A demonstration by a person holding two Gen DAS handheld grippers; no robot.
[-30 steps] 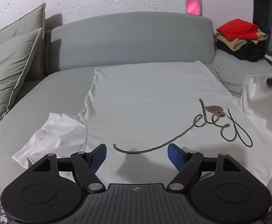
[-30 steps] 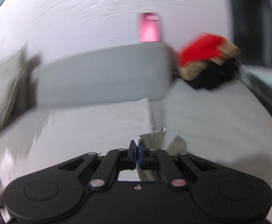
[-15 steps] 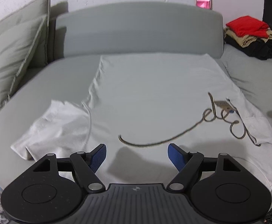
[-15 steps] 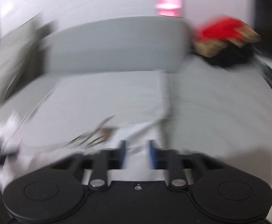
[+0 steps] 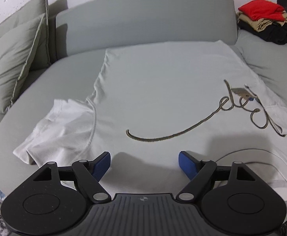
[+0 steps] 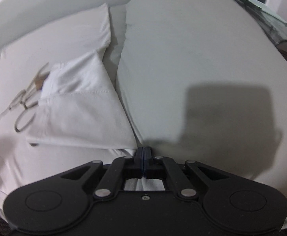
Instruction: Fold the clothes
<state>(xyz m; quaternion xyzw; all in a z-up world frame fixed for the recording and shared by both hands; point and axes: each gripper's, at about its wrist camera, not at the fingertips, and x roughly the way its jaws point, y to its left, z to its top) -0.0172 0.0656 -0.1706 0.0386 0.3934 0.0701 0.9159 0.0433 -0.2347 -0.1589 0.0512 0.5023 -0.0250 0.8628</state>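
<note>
Since a second ago, item one: my right gripper (image 6: 144,153) has come down from mid-air to the sofa seat (image 6: 192,63), and its sleeve (image 6: 80,106) now lies folded inward over the shirt body instead of hanging raised at the right edge.

Item two: white T-shirt (image 5: 163,90), spread flat on the grey sofa, collar end nearest me, hem toward the backrest (image 5: 143,17). I see the script lettering (image 5: 212,118) across the chest, its right end partly covered by the folded sleeve. The other sleeve (image 5: 58,129) remains spread out at the left, unfolded.

Item three: right gripper, jaws pressed together; a strip of white cloth shows behind the fingers, so I read it as clamped on the shirt's edge beside the folded sleeve.

Item four: my left gripper (image 5: 144,162), jaws spread wide with nothing between them, hovering near the collar; its view has drawn slightly closer to the shirt.

Item five: two grey cushions (image 5: 15,59) at left; a stack of folded clothes (image 5: 265,21), red on top, at the far right.
</note>
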